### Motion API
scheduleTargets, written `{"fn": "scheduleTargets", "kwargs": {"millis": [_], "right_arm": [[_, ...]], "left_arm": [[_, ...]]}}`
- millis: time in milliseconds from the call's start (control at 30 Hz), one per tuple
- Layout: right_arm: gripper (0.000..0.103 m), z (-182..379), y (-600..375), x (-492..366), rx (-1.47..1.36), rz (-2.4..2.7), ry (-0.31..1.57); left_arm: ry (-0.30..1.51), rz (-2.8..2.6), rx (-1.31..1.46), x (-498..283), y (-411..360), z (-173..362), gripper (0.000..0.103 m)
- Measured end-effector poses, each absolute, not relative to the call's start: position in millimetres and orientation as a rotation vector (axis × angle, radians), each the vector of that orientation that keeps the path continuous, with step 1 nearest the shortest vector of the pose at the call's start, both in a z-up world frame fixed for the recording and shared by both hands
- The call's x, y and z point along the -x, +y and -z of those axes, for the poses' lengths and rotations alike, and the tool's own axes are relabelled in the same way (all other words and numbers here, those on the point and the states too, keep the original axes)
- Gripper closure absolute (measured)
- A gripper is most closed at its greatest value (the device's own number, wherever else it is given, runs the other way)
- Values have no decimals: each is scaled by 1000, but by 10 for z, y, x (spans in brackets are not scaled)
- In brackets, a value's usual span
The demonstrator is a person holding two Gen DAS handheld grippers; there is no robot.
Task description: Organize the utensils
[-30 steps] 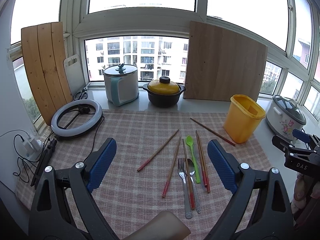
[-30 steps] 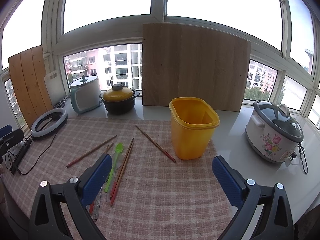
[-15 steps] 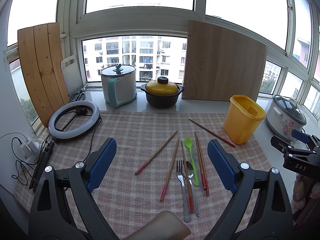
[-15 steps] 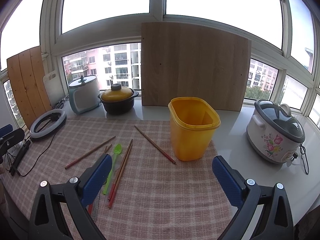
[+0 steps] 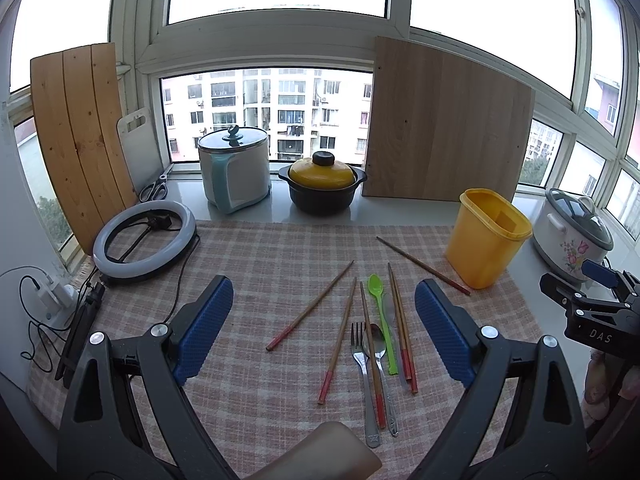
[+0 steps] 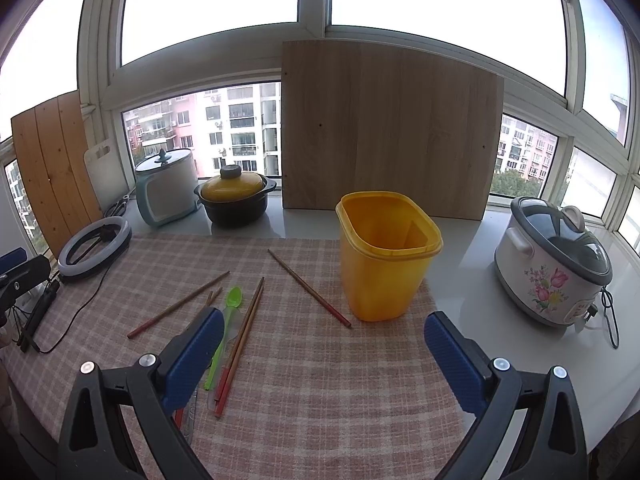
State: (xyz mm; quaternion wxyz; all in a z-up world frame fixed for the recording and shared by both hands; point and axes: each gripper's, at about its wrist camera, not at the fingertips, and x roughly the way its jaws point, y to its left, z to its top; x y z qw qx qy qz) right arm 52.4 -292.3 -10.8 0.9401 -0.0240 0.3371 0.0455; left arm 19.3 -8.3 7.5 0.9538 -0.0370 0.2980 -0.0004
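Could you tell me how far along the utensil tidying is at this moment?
Nothing looks done yet: the yellow bin appears empty as far as its inside shows. Nothing is in hand either; the left gripper and right gripper are both open. All of it is left: the chopsticks, green spoon, fork and metal spoon lie on the checked cloth.

Left gripper (image 5: 324, 324) drawn slightly back, right gripper (image 6: 320, 350) nudged forward
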Motion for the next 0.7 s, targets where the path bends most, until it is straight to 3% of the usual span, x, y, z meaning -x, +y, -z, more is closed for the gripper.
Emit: {"fn": "scheduleTargets", "kwargs": {"millis": [500,700], "right_arm": [[2,176,-2905,-563,51,-110,707],[7,205,-2879,-624,73,-135,728]], "left_arm": [[618,-2,70,-245,-127,-53,9],[649,-10,86,-256,-72,103,9]]}}
